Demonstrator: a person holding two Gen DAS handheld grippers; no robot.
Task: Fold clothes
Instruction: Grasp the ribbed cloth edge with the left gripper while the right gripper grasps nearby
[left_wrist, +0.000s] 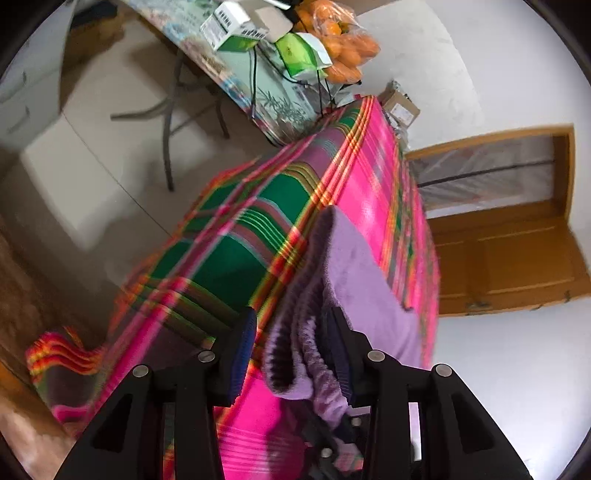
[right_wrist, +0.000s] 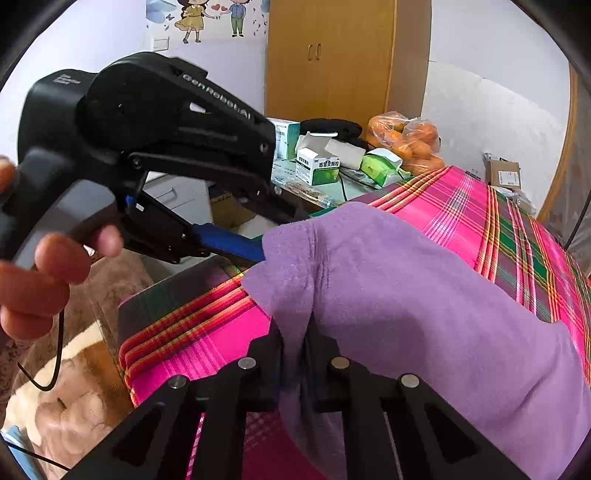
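Observation:
A purple cloth (left_wrist: 354, 273) (right_wrist: 406, 295) lies lifted over a table covered in pink and green plaid fabric (left_wrist: 258, 221) (right_wrist: 480, 221). My left gripper (left_wrist: 291, 350) is shut on a bunched, ribbed edge of the cloth between its blue pads. From the right wrist its black housing (right_wrist: 166, 122) shows at the upper left, held by a hand (right_wrist: 37, 284), its blue finger (right_wrist: 229, 240) running into the cloth's corner. My right gripper (right_wrist: 297, 343) is shut on a pinched fold of the same cloth, which drapes to the right over its fingers.
A side table behind holds small green-and-white boxes (right_wrist: 317, 166) (left_wrist: 236, 33), a bag of oranges (right_wrist: 410, 144) (left_wrist: 340, 44) and cables. A cardboard box (right_wrist: 502, 173) sits at the plaid table's far end. A wooden cabinet (right_wrist: 332, 55) and a door (left_wrist: 509, 251) stand by the walls.

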